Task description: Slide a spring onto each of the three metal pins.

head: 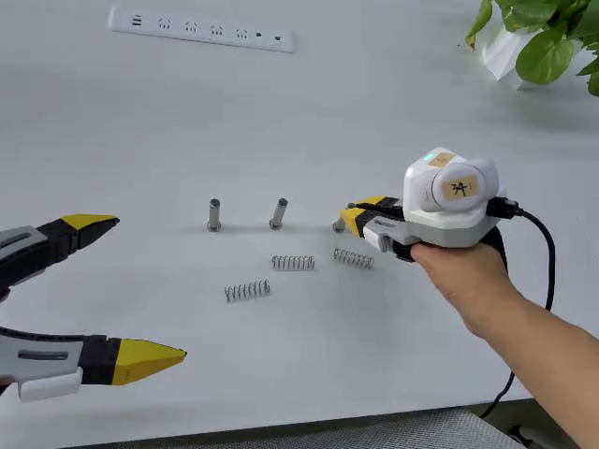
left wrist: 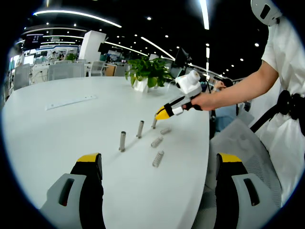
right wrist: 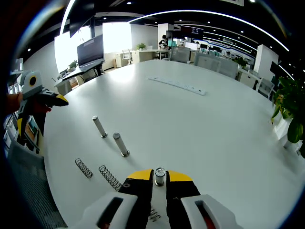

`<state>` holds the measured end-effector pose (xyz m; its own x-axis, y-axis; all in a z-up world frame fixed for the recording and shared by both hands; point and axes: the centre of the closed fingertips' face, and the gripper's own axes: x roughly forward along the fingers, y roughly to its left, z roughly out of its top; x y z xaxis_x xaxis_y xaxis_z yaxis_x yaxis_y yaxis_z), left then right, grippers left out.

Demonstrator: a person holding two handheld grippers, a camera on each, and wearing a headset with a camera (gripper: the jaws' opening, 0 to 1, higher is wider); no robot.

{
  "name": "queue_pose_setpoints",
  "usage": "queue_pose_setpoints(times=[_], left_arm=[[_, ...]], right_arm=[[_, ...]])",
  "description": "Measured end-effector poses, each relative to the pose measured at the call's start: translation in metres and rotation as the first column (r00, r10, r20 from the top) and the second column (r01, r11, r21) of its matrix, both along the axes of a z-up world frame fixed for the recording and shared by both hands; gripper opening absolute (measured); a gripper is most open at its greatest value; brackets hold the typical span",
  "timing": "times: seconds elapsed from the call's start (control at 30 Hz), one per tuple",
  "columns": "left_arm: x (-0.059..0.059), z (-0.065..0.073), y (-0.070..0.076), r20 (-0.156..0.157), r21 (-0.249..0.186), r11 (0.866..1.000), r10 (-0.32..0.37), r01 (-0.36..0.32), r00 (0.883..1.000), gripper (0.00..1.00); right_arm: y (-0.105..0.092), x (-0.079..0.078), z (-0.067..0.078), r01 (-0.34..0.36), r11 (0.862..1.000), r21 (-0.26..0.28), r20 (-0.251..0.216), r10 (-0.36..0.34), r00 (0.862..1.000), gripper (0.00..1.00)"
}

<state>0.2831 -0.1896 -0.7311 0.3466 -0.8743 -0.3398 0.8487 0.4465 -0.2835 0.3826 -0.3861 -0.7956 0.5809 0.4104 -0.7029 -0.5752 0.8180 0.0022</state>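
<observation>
Three short metal pins stand in a row on the white table: the left pin (head: pixel 214 214), the middle pin (head: pixel 278 213) and the right pin (right wrist: pixel 159 175). My right gripper (head: pixel 354 218) is shut on the right pin, whose top shows between the yellow tips in the right gripper view. Three loose springs lie in front of the row: one (head: pixel 247 291), another (head: pixel 293 263) and a third (head: pixel 354 258) just below the right gripper. My left gripper (head: pixel 148 288) stands wide open at the near left with nothing between its jaws. In its own view it (left wrist: pixel 159 160) faces the pins (left wrist: pixel 122 141).
A white power strip (head: pixel 201 30) lies at the far edge of the table (head: pixel 421 112), and a potted plant (head: pixel 538 37) stands at the far right. The table's front edge runs just below the grippers. A cable hangs from the right gripper.
</observation>
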Motion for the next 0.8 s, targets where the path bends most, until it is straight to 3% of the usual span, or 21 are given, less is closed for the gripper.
queue_pose_setpoints(times=[0.8], left_arm=[[-0.0013, 0.0015, -0.0024, 0.006, 0.004, 1.0, -0.01, 0.01, 1.0, 0.98]], right_arm=[[0.0007, -0.0001, 0.0093, -0.006, 0.999, 0.033, 0.019, 0.005, 1.0, 0.21]])
